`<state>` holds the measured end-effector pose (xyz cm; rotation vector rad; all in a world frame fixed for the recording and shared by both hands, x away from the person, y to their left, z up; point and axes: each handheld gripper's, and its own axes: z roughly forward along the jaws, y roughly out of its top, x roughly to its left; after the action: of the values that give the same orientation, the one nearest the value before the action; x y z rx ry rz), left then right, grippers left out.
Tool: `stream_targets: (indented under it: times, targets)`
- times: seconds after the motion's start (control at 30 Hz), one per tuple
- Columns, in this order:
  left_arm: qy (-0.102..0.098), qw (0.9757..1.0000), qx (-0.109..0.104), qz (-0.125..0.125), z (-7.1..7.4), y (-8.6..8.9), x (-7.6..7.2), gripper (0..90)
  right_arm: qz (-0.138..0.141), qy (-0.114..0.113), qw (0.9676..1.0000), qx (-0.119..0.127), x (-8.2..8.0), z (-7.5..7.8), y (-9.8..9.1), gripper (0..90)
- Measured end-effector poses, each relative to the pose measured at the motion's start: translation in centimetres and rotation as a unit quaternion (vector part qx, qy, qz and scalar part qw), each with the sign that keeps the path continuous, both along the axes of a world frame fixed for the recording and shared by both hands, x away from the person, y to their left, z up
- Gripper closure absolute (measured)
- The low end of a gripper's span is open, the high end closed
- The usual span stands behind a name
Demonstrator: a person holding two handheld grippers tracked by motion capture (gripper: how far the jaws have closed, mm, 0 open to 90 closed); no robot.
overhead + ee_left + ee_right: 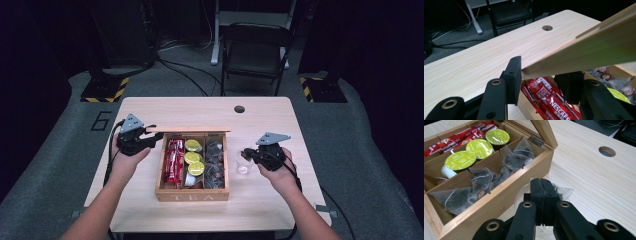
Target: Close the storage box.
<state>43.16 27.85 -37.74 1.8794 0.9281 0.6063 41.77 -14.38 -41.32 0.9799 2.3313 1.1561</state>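
Pyramid tea bag of clear mesh with dark leaf inside [562, 190] — that is what I have pinched in the right gripper [544, 185], whose jaws are pressed together on it so that just a crumpled corner of mesh sticks out past their far side. Directly beneath those jaws sits a small clear glass cup [243, 162], standing on the pale wooden desk [260, 117] just beside the outer wall of the bamboo tea box with three long compartments [192, 195]. I judge the bag hangs over the cup's mouth, though I can't tell from here whether it touches the rim.

My left gripper [541, 80] is clamped on the front edge of the box's hinged wooden lid [584, 52]: one jaw sits on top of the board, the other beneath it, holding it raised and tilted. Below those jaws lie the red coffee stick sachets [549, 95] in their compartment.

Next to the sachets are the green-lidded capsules [480, 147], and the compartment nearest my right jaws holds more mesh tea bags [480, 182].

Progress, as I read it: the lid is up, one bag is out of the box and over the cup. What's left is to lower it in, release it, then ease the lid shut — the drop looks like the step in hand.
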Motion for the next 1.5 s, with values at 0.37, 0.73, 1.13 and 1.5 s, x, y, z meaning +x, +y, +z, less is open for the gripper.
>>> stream_targets:
  times: [0.37, 0.73, 1.13, 1.5]
  targets:
    - [0.000, 1.0000, 0.003, -0.002, 0.0, 0.0, 0.0, 56.6, -0.001, 0.014, 0.9999, -0.008, 0.3, -1.0, -0.1, 86.0]
    - [0.001, 1.0000, 0.004, -0.002, 0.0, 0.0, -0.1, 56.6, -0.004, 0.006, 1.0000, -0.006, 0.4, -0.6, -0.3, 75.9]
    - [-0.005, 0.9999, 0.006, -0.007, 0.3, 0.0, -0.6, 55.9, 0.005, -0.022, 0.9997, 0.008, -0.3, 1.2, 1.4, 59.5]
    - [-0.011, 0.9998, -0.008, -0.017, 0.8, 0.5, -1.7, 55.7, 0.019, -0.056, 0.9980, 0.021, -0.2, 3.4, 4.1, 50.8]
